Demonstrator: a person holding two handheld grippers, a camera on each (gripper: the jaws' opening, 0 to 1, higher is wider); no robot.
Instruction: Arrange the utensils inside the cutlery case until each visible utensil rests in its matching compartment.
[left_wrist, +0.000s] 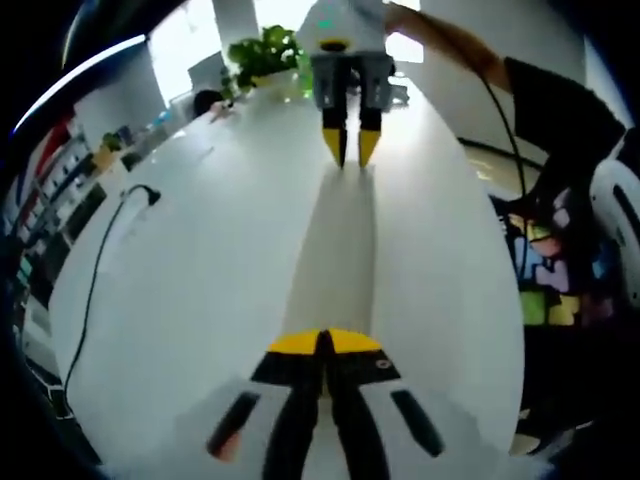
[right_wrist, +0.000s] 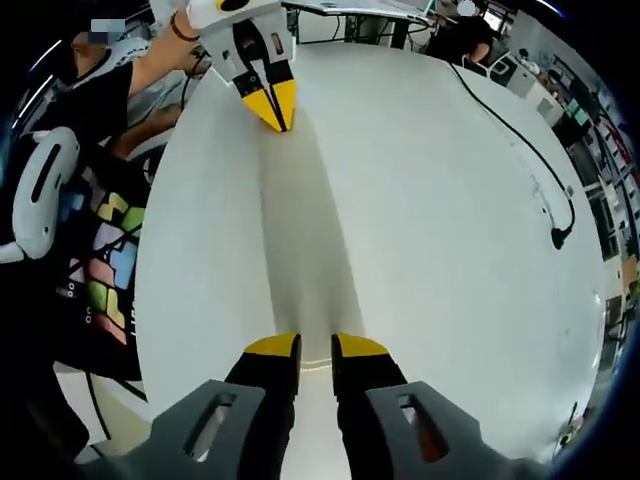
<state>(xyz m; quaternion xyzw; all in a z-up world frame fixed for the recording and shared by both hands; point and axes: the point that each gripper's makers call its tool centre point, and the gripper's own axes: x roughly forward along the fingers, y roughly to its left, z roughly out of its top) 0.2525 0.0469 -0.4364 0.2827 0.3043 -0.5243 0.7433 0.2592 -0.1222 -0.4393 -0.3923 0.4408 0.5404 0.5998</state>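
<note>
A long, flat white case (left_wrist: 335, 250) stretches over the white table (left_wrist: 200, 280) between my two grippers; its inside and any utensils are hidden. My left gripper (left_wrist: 322, 345) has its yellow-tipped jaws pressed together on the near end of the case. At the far end the right gripper (left_wrist: 352, 148) faces me. In the right gripper view, my right gripper (right_wrist: 316, 352) holds its jaws a narrow gap apart with the end of the case (right_wrist: 305, 240) between them. The left gripper (right_wrist: 272, 108) grips the opposite end, held by a person's hand.
A black cable (left_wrist: 95, 280) lies on the table's left side and shows again as a cable (right_wrist: 520, 140) with a plug. A potted plant (left_wrist: 262, 55) stands at the far edge. A person in black (left_wrist: 560, 110) stands beside colourful floor tiles (right_wrist: 105, 260).
</note>
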